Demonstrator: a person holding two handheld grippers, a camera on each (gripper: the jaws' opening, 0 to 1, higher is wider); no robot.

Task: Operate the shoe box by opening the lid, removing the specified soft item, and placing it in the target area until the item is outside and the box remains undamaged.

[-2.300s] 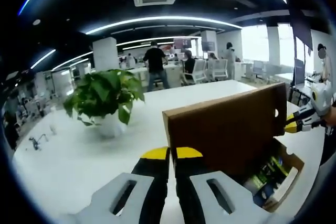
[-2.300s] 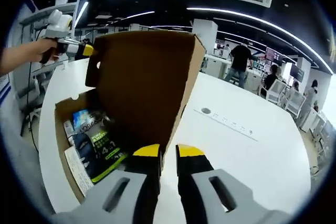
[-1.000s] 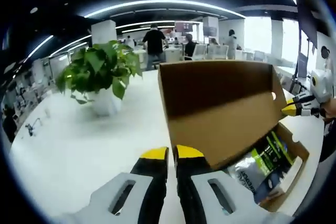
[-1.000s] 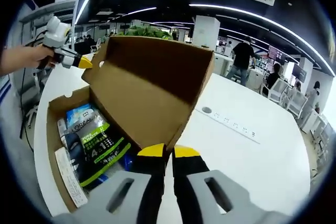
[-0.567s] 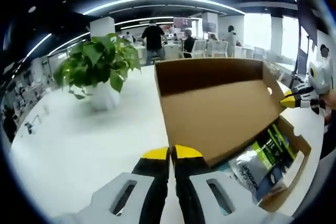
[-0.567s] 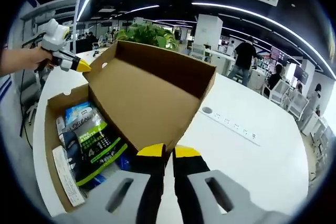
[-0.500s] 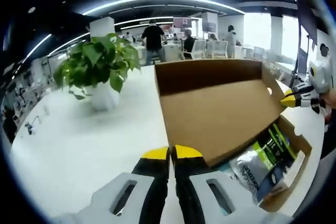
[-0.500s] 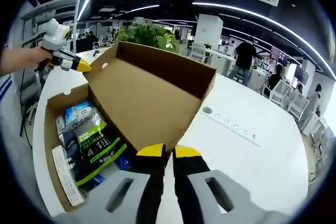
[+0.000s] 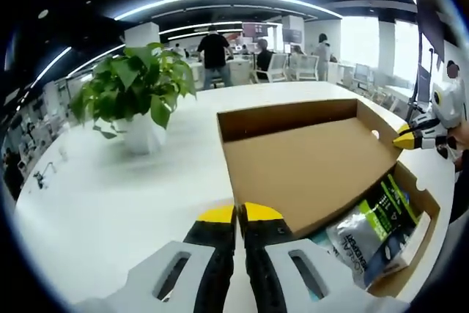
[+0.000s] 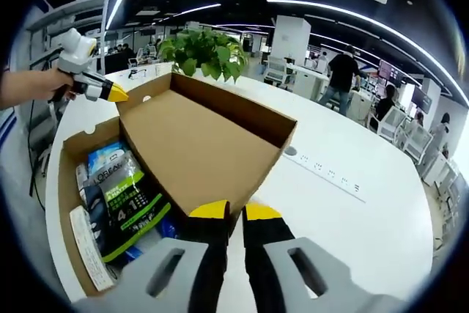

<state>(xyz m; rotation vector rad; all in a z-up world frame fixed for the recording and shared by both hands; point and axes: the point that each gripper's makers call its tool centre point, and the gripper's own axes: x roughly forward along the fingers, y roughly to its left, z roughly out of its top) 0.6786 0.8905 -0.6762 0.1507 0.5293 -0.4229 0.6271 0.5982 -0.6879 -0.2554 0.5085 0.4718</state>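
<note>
Left gripper and right gripper: jaws pinched on lid corners. Packets half hidden under lid inside shoe box; labels partly legible.

Lid hides part of box contents; packet print mostly illegible.

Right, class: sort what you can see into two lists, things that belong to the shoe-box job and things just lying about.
Belongs to the job:
- shoe box
- lid, folded back
- soft packets inside the box
- left tongs and right tongs, each at a lid corner

Just lying about:
- potted plant
- power strip set in the white table
</note>
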